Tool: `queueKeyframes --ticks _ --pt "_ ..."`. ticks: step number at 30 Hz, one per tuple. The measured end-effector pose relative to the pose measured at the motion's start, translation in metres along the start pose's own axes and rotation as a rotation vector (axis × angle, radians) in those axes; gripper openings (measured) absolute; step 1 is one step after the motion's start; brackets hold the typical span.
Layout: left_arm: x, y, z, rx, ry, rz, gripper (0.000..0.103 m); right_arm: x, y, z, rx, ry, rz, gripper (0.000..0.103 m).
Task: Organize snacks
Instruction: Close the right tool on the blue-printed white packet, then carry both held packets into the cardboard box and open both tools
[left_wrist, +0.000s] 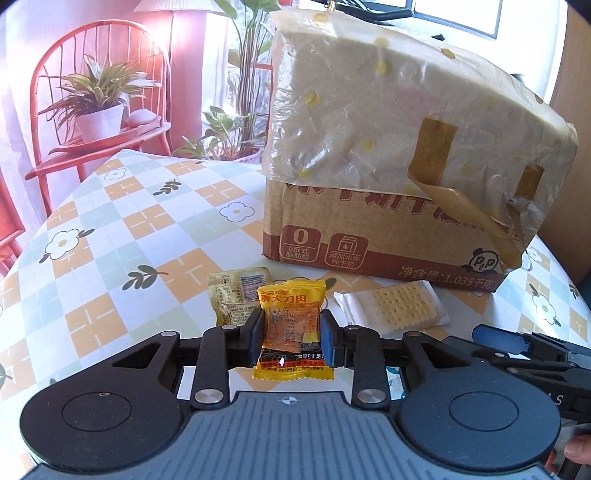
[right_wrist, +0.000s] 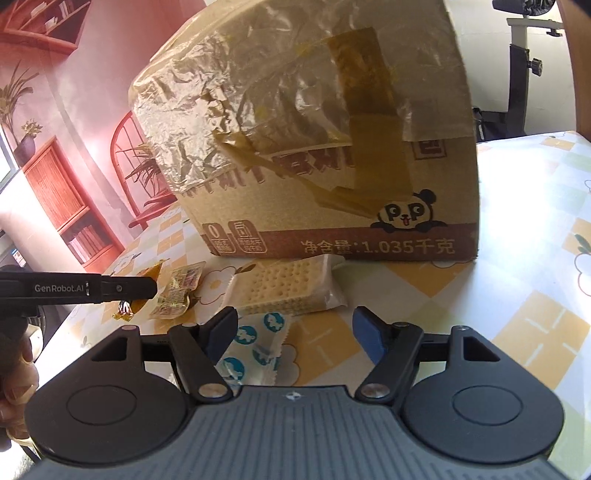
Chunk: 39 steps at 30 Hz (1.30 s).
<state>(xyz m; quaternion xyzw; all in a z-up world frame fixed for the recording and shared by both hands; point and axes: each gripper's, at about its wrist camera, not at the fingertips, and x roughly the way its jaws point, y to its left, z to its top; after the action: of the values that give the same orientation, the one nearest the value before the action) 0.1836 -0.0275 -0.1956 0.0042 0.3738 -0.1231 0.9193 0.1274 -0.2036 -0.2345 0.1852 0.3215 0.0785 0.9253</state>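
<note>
Table (left_wrist: 110, 236): checked orange, green and white cloth with flower print.

Red chair (left_wrist: 92, 92), far left behind the table: holds a potted plant (left_wrist: 98, 107). More foliage stands beside it.

Yellow-gold sachet (left_wrist: 232, 291): lies flat on the cloth, just behind and left of the held packet.

Left gripper (left_wrist: 291, 339): fingers clamped on both sides of an orange snack packet (left_wrist: 291, 325), printed with red characters; packet upright between the pads, near the table edge.

Cracker pack (left_wrist: 399, 308): clear wrap, pale perforated crackers, lying flat just right of the orange packet and close to the carton's base.

Cardboard carton (left_wrist: 388, 236): stands directly behind the snacks, draped in crinkled plastic film with loose brown tape; panda logo at lower right corner.

Right gripper (right_wrist: 295, 332): fingers spread wide, holding nothing, hovering over a white wrapper with blue round prints (right_wrist: 255, 347) lying in front of the cracker pack.
</note>
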Motion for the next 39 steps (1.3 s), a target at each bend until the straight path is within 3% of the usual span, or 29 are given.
queueKeyframes --ticks 9,12,15,19,20,39 --pt "-0.009 0.014 -0.003 -0.045 -0.027 0.004 0.033 0.042 0.041 0.007 -0.038 0.156 -0.043 0.083" --pt "-0.010 0.018 -0.005 -0.066 -0.030 0.002 0.033 0.050 0.056 0.005 -0.115 0.188 -0.085 0.087" --pt "-0.011 0.019 -0.005 -0.073 -0.033 -0.001 0.033 0.053 0.065 0.000 -0.188 0.196 -0.120 0.085" --pt "-0.011 0.019 -0.005 -0.077 -0.036 -0.006 0.033 0.046 0.065 -0.005 -0.234 0.186 -0.138 0.069" --pt "-0.011 0.019 -0.005 -0.078 -0.037 -0.007 0.033 0.044 0.062 -0.006 -0.229 0.178 -0.134 0.058" --pt "-0.024 0.000 0.000 -0.041 -0.066 -0.044 0.033 -0.010 0.031 0.003 -0.094 0.056 -0.094 0.053"
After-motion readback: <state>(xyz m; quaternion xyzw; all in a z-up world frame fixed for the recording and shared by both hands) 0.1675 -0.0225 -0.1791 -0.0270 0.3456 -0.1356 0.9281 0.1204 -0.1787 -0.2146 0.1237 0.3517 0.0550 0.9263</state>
